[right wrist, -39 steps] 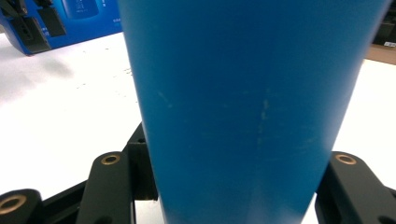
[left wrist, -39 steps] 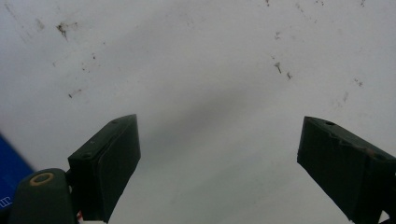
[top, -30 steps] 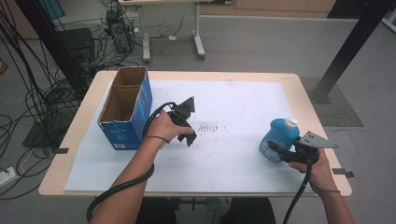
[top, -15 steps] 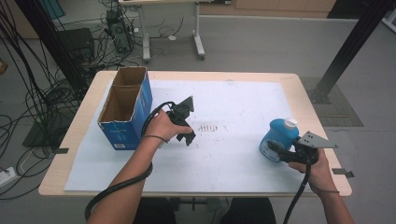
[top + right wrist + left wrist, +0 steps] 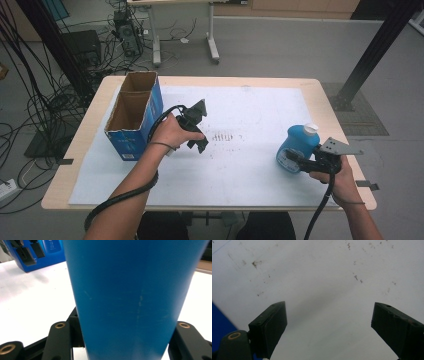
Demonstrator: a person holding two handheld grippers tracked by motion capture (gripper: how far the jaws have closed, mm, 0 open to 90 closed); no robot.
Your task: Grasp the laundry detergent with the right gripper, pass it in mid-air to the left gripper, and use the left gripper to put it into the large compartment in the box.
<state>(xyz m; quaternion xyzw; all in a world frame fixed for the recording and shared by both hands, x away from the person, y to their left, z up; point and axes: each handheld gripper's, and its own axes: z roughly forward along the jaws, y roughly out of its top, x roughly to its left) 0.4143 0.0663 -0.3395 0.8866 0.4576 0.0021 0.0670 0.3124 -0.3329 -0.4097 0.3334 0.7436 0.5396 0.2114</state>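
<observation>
A blue bottle (image 5: 295, 145) with a white cap stands at the right of the white sheet (image 5: 250, 110). My right gripper (image 5: 293, 158) is shut on its lower body, coming in from the right. In the right gripper view the bottle's blue wall (image 5: 135, 290) stands between the two black jaws of the right gripper (image 5: 125, 340). My left gripper (image 5: 198, 145) hangs over the middle-left of the sheet, tips down. In the left gripper view the left gripper (image 5: 329, 307) is open, with only speckled white sheet (image 5: 324, 277) between its jaws.
An open blue cardboard box (image 5: 132, 117) lies at the left of the table, next to my left hand; it also appears far off in the right gripper view (image 5: 37, 255). Dark smudges (image 5: 223, 136) mark the sheet's middle. The table's wooden edge (image 5: 345, 150) runs close behind the bottle.
</observation>
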